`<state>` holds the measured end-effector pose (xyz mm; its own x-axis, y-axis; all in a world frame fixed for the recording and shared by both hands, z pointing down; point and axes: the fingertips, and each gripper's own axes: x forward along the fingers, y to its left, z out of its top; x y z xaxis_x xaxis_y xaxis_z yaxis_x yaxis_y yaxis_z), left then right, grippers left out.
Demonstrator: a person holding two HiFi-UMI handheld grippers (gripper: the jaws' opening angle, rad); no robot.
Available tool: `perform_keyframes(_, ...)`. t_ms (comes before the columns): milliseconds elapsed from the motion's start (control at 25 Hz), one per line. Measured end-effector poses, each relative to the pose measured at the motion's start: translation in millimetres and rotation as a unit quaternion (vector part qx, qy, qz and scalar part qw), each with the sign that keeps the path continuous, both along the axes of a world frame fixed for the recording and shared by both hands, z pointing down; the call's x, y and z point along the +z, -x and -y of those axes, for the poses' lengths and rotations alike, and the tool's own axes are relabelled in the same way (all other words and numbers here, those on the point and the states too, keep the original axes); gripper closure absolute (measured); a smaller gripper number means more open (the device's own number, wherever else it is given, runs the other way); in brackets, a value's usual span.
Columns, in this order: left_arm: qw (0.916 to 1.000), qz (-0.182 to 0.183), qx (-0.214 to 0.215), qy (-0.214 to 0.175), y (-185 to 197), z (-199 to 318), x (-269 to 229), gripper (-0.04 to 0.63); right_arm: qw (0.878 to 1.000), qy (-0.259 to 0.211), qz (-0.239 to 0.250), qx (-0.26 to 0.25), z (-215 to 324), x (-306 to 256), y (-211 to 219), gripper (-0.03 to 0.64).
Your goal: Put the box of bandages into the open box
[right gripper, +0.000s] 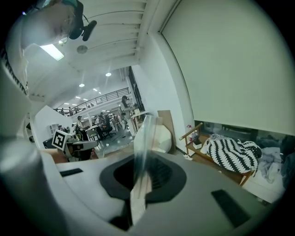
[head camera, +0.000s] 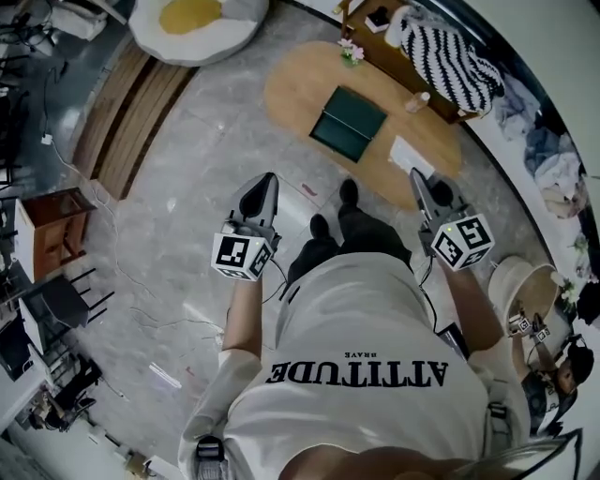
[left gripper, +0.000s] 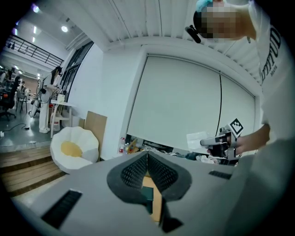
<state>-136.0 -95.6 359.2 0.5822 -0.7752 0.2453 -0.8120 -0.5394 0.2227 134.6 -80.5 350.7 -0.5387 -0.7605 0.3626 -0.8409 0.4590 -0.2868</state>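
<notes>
White shirt (head camera: pixel 366 319), lettered across the back, fills the near field of the head view. The wearer stands on a grey marbled floor (head camera: pixel 178 234).

Left gripper (head camera: pixel 265 187) and right gripper (head camera: pixel 419 183) are held out on either side of the shoes, both pointing toward the table. In each gripper view the dark ribbed pads meet at the tips. Both pairs of fingers are closed together, with nothing clamped between them.

Beyond the shoes stands an oval table (head camera: pixel 291 89) of pale wood. At its centre lies the open box (head camera: pixel 349 122), dark green, its lid laid back.

The bandage box (head camera: pixel 410 156) lies flat on the tabletop near the front edge. It is to the right of the open box and apart from it, just ahead of the right gripper. It appears as a thin white rectangle, its print too small to read.

A small bottle (head camera: pixel 417 101) stands further back on the same side. Flowers (head camera: pixel 352 52) sit at the far rim.

Behind the table, a wooden bench (head camera: pixel 367 42) carries a black-and-white striped blanket (head camera: pixel 450 61). To the far left, wooden steps (head camera: pixel 131 122) run beside a round white cushion (head camera: pixel 234 28) with a yellow centre. In the gripper views the far wall is a large pale panel.
</notes>
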Motion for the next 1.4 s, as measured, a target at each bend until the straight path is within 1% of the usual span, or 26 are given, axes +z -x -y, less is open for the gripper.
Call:
perform_keyframes(160,0.9999,0.003,-0.006,0.010,-16,25,17,0.574,1.000,0.026,0.005,-0.014,30,27,-9,0.584)
perform_keyframes(400,0.9992,0.009,-0.010,0.037,-35,58,53,0.574,0.997,0.065,0.012,-0.038,70,71,-12,0.584)
perform_keyframes(760,0.9961,0.022,-0.024,0.082,-53,99,113,0.574,0.989,0.126,0.033,-0.069,119,144,-9,0.584)
perform_keyframes(1080,0.9909,0.023,-0.047,0.124,-65,123,170,0.574,0.978,0.189,0.046,-0.071,146,227,-16,0.584)
perform_keyframes(1280,0.9882,0.024,-0.050,0.143,-81,130,204,0.574,0.971,0.224,0.041,-0.074,149,288,-25,0.584)
perform_keyframes(1400,0.9865,0.025,-0.054,0.153,-83,136,221,0.574,0.966,0.244,0.037,-0.074,151,322,-24,0.584)
